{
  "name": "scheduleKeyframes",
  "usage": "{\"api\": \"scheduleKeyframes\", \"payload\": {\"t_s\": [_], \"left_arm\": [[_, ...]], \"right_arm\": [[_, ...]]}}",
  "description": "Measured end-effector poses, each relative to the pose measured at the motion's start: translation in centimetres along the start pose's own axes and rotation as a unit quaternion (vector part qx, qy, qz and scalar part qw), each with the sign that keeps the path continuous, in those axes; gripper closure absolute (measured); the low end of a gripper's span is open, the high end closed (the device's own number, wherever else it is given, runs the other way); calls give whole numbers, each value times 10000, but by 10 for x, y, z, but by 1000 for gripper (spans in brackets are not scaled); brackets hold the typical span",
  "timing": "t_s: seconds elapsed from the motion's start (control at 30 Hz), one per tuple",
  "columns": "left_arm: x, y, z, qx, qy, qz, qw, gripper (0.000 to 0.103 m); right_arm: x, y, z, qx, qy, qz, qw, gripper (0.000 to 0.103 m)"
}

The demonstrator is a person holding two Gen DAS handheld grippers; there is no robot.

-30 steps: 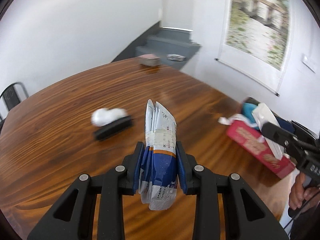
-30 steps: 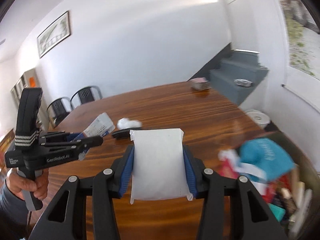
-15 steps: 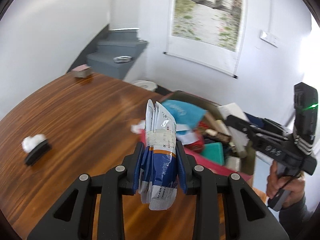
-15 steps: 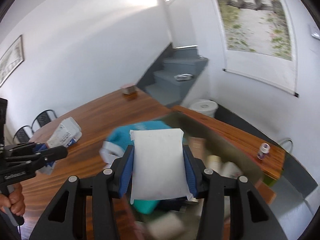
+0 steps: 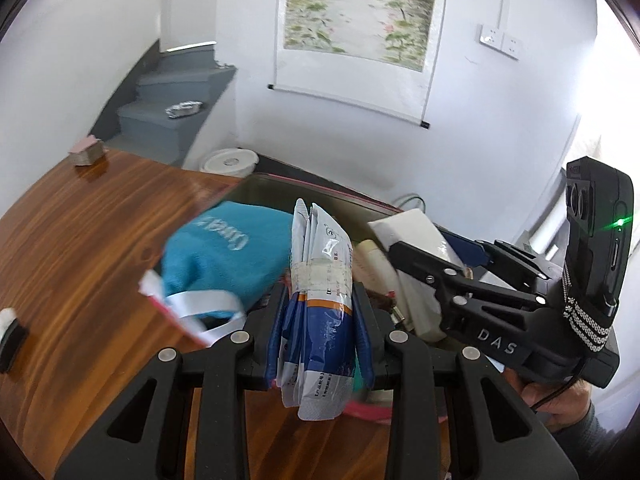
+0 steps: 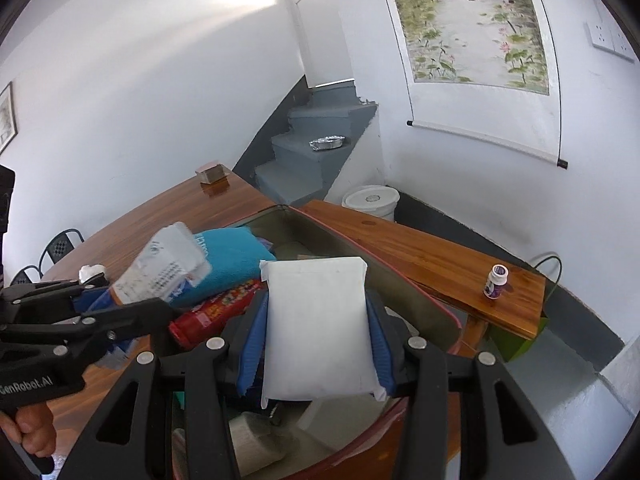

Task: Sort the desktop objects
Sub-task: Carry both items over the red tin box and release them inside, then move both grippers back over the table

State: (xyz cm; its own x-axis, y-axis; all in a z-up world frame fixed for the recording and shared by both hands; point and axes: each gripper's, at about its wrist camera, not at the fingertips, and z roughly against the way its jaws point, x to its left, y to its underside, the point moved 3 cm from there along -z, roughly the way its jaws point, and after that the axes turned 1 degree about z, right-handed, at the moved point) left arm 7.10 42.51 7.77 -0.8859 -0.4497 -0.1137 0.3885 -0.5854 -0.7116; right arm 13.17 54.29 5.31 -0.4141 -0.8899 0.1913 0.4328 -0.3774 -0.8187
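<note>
My left gripper (image 5: 320, 340) is shut on a taped bundle of blue-and-white sachets (image 5: 320, 304), held upright at the near edge of the storage box (image 5: 320, 192). My right gripper (image 6: 316, 340) is shut on a flat white packet (image 6: 318, 320), held over the box's inside (image 6: 412, 300). The box holds a blue towel (image 5: 224, 252), a red snack pack (image 6: 216, 312) and other items. The right gripper also shows in the left wrist view (image 5: 420, 252), and the left gripper with its sachets shows in the right wrist view (image 6: 132, 304).
The box stands at the right end of the wooden table (image 5: 80, 240). A black holder with white tissue (image 5: 8, 336) lies on the table to the left. A small box (image 5: 88, 152) sits at the far edge. A small bottle (image 6: 496, 280) stands on a wooden bench (image 6: 420, 252).
Both grippers have swung right, from over the open table to the storage box, each still holding its item. The box now fills the middle of both views.
</note>
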Motion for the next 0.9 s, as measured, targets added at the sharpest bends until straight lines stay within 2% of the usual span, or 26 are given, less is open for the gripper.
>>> {"api": "scheduleKeyframes", "payload": {"t_s": [0.1,0.13,0.17,0.23,0.37,0.5,0.67,0.9], "left_arm": [[-4,-1,-8,164,149,55,9997,66],[-4,-1,-8,171,202,98,9996,60],[-3,-1,-7,139,233,129,9995,51],[1,-2,-2,38,234,188,9995,45],[17,-4,16,-186,121,341,9992,45],[39,-3,28,-358,-229,414,9982,45],[79,6,40,-388,-650,634,9951,45],[157,21,56,-376,-1528,940,9831,45]], "right_arm": [[-7,0,-1,14,25,-140,9999,37],[-9,-1,0,-5,51,-157,9999,36],[-9,-1,1,-16,65,-160,9998,35],[-10,-2,3,-47,60,-185,9998,33],[-6,-5,5,-84,23,-201,9998,33],[9,-8,5,-112,-111,-111,9998,33],[36,-12,8,-200,-303,96,9993,26],[78,-13,5,-191,-646,379,9970,24]]}}
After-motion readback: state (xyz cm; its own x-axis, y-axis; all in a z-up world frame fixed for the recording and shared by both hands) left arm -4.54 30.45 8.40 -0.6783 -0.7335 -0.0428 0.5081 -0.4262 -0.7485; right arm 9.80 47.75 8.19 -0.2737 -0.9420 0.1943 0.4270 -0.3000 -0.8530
